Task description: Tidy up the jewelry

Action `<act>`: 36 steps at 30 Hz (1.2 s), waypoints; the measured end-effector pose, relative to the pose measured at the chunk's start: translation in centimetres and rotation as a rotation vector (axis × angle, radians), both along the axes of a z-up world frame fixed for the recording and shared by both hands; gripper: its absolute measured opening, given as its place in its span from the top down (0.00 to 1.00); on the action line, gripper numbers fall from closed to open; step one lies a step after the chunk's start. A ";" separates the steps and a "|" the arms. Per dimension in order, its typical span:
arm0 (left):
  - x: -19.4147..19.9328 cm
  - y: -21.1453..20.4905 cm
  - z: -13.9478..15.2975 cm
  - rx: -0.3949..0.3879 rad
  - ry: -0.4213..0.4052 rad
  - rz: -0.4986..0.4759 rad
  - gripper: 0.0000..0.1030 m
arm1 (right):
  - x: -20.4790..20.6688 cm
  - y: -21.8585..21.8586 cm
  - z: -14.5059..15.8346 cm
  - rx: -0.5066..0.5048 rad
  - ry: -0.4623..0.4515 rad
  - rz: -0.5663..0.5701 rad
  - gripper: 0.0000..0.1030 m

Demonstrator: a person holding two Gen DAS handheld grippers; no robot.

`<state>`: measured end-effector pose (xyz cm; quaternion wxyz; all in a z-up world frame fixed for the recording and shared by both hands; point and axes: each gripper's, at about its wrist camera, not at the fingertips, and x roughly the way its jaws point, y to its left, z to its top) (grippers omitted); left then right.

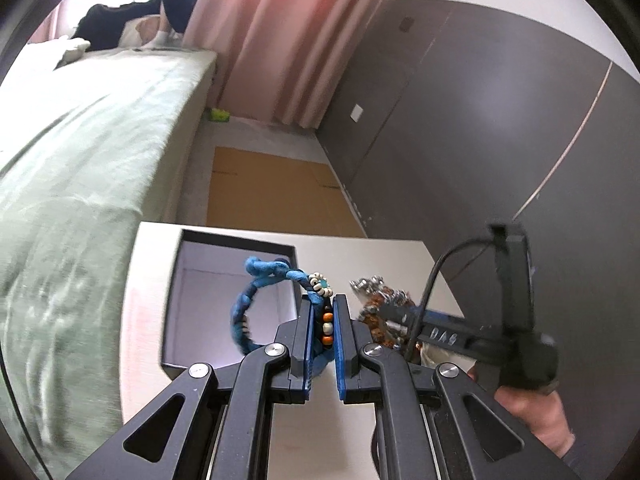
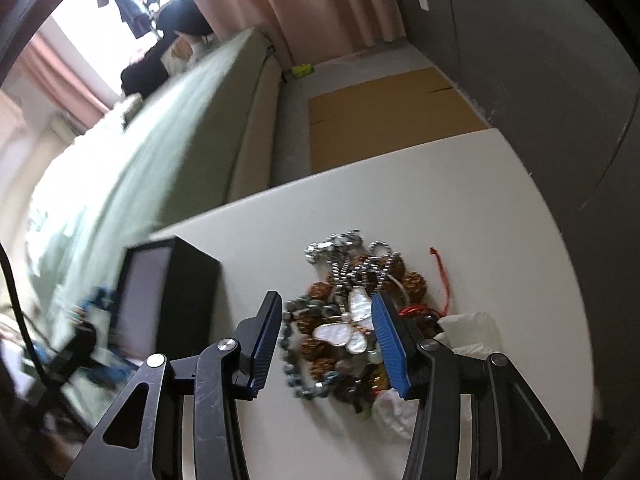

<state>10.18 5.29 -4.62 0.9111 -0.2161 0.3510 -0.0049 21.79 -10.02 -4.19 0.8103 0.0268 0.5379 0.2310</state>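
Window glare blows out top left; fisheye edges bend, motion blur left.

Beyond my jaws: white table underneath, bed with green cover alongside it, flat cardboard sheet on the floor past the table edge. Pink curtains behind, grey wall with a white switch plate. Small yellow-green object by the bed's foot, too blurred to identify.
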 end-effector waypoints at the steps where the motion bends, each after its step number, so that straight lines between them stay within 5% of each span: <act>1: 0.0 0.1 0.1 0.001 -0.003 0.005 0.92 | -0.1 0.2 -0.3 -0.018 -0.002 0.007 0.53; 12: -0.3 1.5 0.5 0.016 -0.009 0.042 0.92 | -2.1 1.8 0.2 -0.223 -0.116 0.124 0.57; 14: -0.4 1.6 0.4 0.018 -0.008 0.046 0.92 | -2.0 1.3 0.3 -0.173 -0.088 0.139 0.72; 18: -0.4 1.7 0.4 0.020 -0.010 0.047 0.92 | -2.1 0.9 0.3 -0.147 -0.073 0.140 0.73; 23: -0.6 2.4 0.7 0.012 -0.021 0.059 0.92 | -1.7 -0.1 0.2 -0.092 -0.029 0.109 0.88; 36: -1.9 5.0 1.1 -0.002 -0.032 0.112 0.92 | -3.6 -0.5 3.0 0.229 0.013 0.100 0.88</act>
